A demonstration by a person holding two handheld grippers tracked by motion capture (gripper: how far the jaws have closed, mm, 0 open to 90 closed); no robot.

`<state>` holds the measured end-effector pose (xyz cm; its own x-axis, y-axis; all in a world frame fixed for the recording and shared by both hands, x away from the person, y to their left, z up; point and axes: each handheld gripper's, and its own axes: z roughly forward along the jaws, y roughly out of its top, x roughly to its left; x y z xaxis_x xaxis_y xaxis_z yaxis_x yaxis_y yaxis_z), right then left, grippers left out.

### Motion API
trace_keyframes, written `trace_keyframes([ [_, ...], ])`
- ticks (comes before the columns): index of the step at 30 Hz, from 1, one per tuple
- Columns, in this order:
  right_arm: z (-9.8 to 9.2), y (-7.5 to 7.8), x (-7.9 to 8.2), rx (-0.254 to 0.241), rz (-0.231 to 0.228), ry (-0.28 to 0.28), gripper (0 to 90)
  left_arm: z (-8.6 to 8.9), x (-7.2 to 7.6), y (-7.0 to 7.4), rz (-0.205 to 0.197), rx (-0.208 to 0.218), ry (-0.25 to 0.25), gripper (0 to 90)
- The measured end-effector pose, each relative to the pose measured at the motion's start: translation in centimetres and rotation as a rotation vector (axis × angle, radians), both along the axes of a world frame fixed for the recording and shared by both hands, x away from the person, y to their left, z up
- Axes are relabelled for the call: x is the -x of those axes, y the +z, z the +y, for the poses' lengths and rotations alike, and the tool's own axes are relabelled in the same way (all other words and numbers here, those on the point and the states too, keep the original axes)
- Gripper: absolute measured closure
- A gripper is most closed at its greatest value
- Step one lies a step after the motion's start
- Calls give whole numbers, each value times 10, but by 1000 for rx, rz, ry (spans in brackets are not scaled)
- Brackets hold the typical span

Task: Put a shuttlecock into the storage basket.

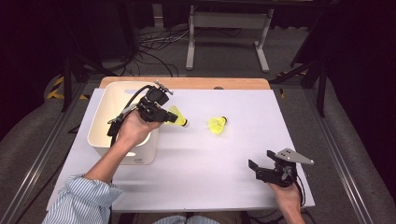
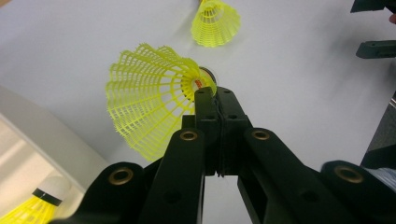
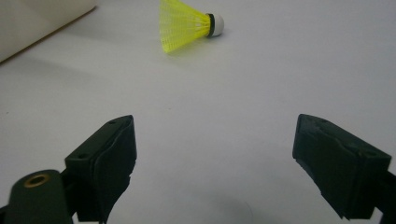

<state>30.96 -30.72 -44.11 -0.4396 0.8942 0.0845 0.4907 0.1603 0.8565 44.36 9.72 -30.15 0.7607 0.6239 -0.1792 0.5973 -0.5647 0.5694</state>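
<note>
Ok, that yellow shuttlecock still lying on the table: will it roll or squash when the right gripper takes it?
The loose shuttlecock lies on its side, so a nudge would probably swing it around its cork tip. Its open mesh skirt looks thin and springy, likely to flex under the jaws. It is probably very light; the open right gripper may knock it away.

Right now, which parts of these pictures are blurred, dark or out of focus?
High view: room behind the table very dark, image soft. Left gripper view: held shuttlecock sharp, bin corner blurred. Right gripper view: own black jaws soft, loose shuttlecock slightly hazy with faint shadow.
</note>
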Motion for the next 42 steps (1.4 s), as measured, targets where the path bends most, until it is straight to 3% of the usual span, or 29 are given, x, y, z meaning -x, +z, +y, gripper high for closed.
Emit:
trace_keyframes([
  [20, -6, -9, 1, 35, 7, -28, 143, 20, -6, 12, -18, 11, 80, 895],
  [42, -3, -11, 1, 53, 16, -17, 144, 39, -1, 42, -73, 24, 138, 895],
])
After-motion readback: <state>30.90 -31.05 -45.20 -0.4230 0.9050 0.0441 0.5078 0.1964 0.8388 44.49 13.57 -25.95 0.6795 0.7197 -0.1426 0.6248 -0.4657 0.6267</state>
